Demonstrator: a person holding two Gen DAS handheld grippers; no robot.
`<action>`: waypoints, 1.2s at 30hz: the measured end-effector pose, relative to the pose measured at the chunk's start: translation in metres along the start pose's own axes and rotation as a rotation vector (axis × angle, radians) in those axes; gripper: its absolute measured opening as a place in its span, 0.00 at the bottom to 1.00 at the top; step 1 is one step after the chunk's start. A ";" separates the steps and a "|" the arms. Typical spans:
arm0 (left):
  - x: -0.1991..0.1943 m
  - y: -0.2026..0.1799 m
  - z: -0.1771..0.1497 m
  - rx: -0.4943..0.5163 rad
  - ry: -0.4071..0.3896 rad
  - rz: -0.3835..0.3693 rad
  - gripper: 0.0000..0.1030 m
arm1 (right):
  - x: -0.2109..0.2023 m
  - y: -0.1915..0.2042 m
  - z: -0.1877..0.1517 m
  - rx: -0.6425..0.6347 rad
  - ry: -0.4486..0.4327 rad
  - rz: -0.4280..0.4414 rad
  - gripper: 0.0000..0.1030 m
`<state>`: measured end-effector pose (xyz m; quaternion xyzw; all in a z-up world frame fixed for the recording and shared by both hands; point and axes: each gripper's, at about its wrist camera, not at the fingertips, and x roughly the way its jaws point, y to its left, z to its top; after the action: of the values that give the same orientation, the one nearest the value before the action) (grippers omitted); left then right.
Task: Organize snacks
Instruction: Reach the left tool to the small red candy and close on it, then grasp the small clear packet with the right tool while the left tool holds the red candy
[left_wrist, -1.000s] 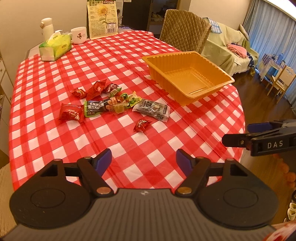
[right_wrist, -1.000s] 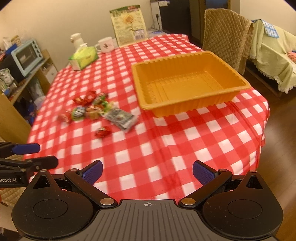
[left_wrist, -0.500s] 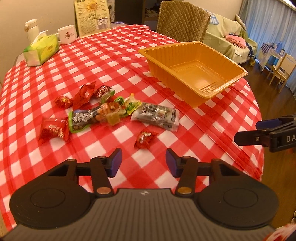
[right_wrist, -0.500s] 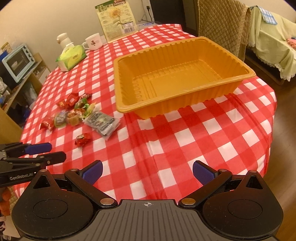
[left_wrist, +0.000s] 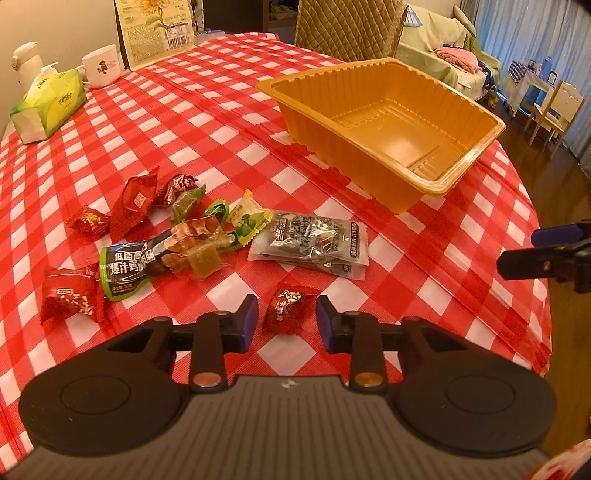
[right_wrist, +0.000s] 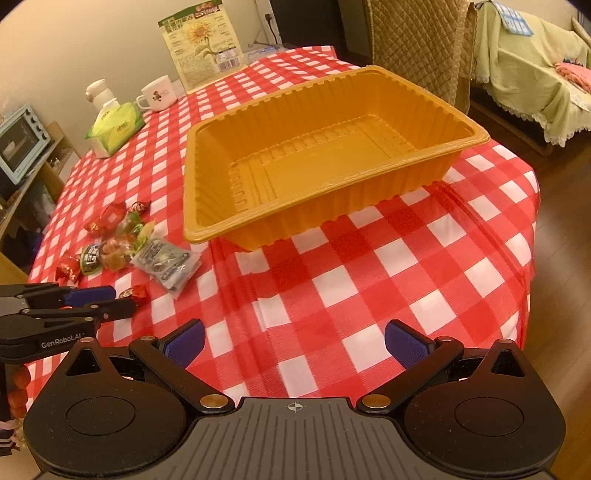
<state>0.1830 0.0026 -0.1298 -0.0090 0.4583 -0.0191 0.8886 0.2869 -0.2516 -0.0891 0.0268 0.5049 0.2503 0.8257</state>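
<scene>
A small red-wrapped candy (left_wrist: 286, 312) lies on the checked tablecloth between the pads of my left gripper (left_wrist: 286, 325), which is open around it with gaps on both sides. The same candy (right_wrist: 133, 293) shows beside the left gripper (right_wrist: 107, 302) in the right wrist view. Behind it lie a grey snack pack (left_wrist: 310, 245), a green-black pouch (left_wrist: 129, 267) and several red and green candies (left_wrist: 135, 201). The empty orange tray (left_wrist: 476, 155) stands at the right. My right gripper (right_wrist: 295, 341) is open and empty in front of the tray (right_wrist: 229, 229).
A tissue box (left_wrist: 48, 103), a white mug (left_wrist: 101, 66), a white bottle (left_wrist: 24, 62) and a sunflower-printed bag (left_wrist: 155, 27) stand at the far end of the table. A quilted chair (left_wrist: 351, 26) is behind the tray. The table edge (right_wrist: 532, 258) drops off at the right.
My left gripper has moved forward and down to the small red candy and its jaws have narrowed around it. My right gripper has moved closer to the orange tray.
</scene>
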 end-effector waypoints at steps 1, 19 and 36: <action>0.002 0.000 0.000 0.001 0.003 -0.001 0.29 | 0.000 0.000 0.000 0.001 -0.001 0.004 1.00; -0.033 0.033 -0.017 -0.127 -0.029 0.039 0.15 | 0.009 0.067 0.003 -0.276 -0.070 0.192 0.75; -0.095 0.109 -0.051 -0.337 -0.077 0.213 0.15 | 0.088 0.164 0.023 -0.466 -0.072 0.284 0.47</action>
<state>0.0890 0.1159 -0.0853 -0.1098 0.4193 0.1520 0.8883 0.2748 -0.0649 -0.1010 -0.0845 0.3950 0.4718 0.7837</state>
